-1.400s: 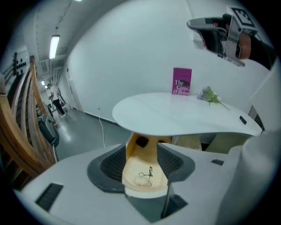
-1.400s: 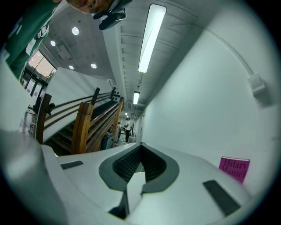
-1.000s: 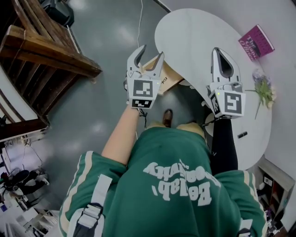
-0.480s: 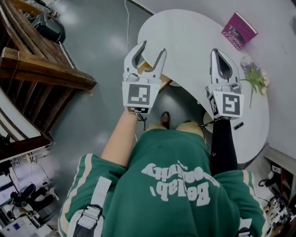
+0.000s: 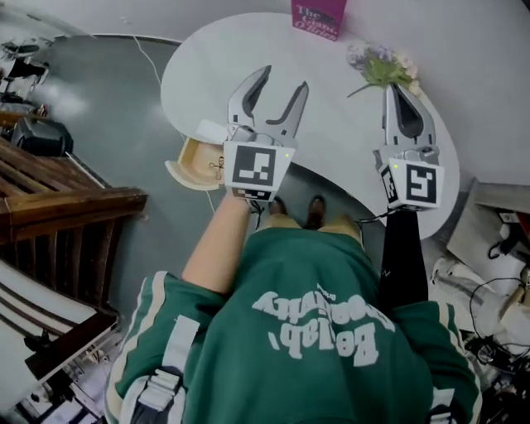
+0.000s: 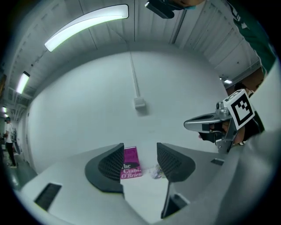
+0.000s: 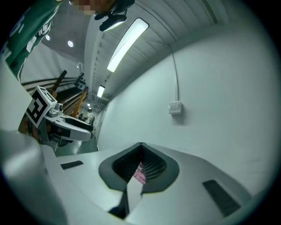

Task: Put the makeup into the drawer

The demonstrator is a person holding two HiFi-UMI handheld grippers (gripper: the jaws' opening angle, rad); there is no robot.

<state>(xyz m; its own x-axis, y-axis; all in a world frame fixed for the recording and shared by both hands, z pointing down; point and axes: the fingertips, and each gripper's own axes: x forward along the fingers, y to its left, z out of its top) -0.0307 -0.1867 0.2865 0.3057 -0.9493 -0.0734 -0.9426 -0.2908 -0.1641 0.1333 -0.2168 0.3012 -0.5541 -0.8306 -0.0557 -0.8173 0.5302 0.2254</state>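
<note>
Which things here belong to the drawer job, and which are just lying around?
For the job: drawer, open; left gripper; right gripper. I can't make out any makeup.
Lying about: pink book and flowers, both on the white table.

From where I stand, the pink book (image 5: 318,16) runs off the top edge of the head view, so its title is cut short. In the left claw view, one jaw of the left claw (image 6: 140,163) covers the book's side and the other hides part of the flowers (image 6: 155,173). The drawer (image 5: 197,161) disappears behind that claw, and a mark inside it is too small to tell. Between the jaws of the right claw (image 7: 140,147) only a pink sliver shows.
</note>
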